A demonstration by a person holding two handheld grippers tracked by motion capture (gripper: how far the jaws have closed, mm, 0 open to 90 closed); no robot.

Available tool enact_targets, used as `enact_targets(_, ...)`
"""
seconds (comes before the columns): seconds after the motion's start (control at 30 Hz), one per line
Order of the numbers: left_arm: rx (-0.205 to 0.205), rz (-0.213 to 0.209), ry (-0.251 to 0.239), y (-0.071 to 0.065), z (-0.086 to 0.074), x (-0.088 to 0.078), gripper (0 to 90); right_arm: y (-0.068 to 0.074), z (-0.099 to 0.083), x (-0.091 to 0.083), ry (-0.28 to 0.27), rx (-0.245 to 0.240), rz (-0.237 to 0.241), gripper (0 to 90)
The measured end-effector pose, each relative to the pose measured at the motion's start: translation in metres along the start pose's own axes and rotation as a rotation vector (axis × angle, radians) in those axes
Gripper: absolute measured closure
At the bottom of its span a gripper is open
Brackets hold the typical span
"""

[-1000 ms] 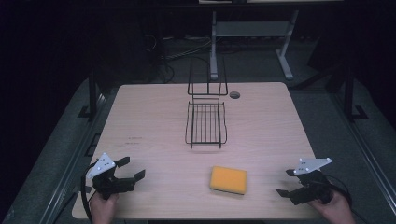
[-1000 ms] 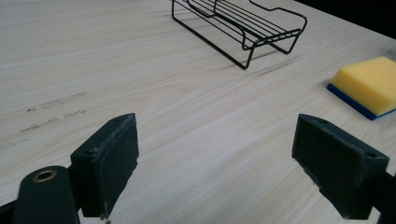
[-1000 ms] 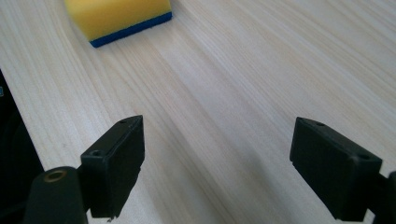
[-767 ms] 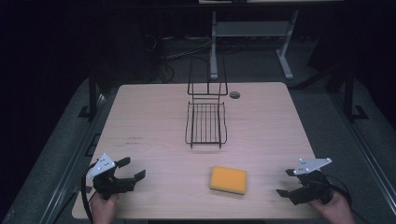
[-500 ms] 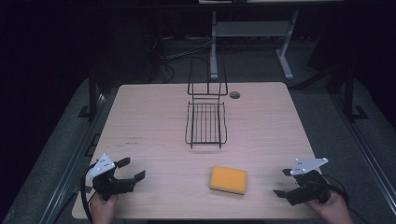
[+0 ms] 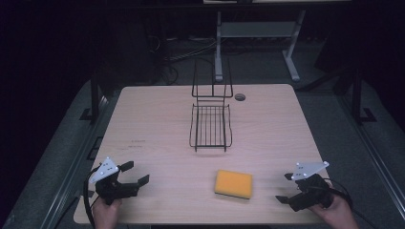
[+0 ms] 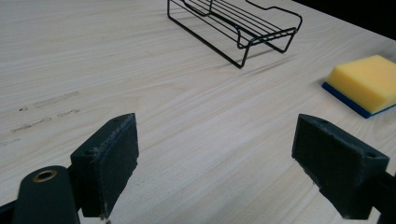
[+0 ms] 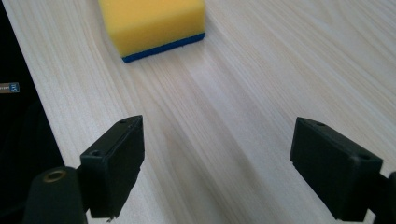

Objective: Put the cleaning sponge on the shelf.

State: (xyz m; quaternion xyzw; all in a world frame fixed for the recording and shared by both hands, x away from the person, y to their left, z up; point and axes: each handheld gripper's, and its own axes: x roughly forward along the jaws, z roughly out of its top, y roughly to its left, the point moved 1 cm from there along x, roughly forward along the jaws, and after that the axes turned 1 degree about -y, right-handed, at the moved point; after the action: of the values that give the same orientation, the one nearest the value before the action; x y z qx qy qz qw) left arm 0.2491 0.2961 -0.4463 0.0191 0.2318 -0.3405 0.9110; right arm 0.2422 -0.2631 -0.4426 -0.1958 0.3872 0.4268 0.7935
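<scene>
A yellow sponge [image 6: 233,184] with a blue underside lies flat near the table's front edge, right of centre. It also shows at the right in the left gripper view, sponge [image 7: 366,82], and at the top in the right gripper view, sponge [image 8: 152,24]. A black wire rack [image 6: 210,124] stands at the table's middle, its tall end toward the back. My left gripper [image 6: 135,173] rests at the front left, open, jaws empty. My right gripper [image 6: 284,188] sits at the front right, open and empty, pointing toward the sponge a short way off.
The pale wooden table [image 6: 157,114] has a round cable hole [image 6: 240,97] behind the rack. Faint marks [image 6: 138,141] lie left of the rack. A metal stand [image 6: 224,33] and cables [image 6: 176,55] sit on the dark floor beyond the far edge.
My right gripper has crept slightly left toward the sponge. The left gripper, sponge and rack have stayed put.
</scene>
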Motion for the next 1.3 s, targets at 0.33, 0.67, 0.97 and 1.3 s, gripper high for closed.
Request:
enact_targets(0.33, 0.001, 0.001, 0.001, 0.000, 0.000, 0.000, 14.0, 0.005, 0.006, 0.004, 0.012, -0.021, 0.013, 17.2)
enact_targets(0.67, -0.005, 0.006, -0.003, 0.001, 0.000, -0.001, 14.1, 0.010, 0.014, 0.007, 0.029, -0.049, 0.022, 17.2)
enact_targets(0.97, 0.002, 0.007, 0.003, 0.000, 0.001, 0.000, 14.1, 0.014, 0.023, 0.009, 0.045, -0.068, 0.030, 16.7)
enact_targets(1.3, 0.007, 0.012, 0.004, 0.001, 0.001, -0.001, 14.0, 0.016, 0.034, 0.012, 0.076, -0.094, 0.050, 16.7)
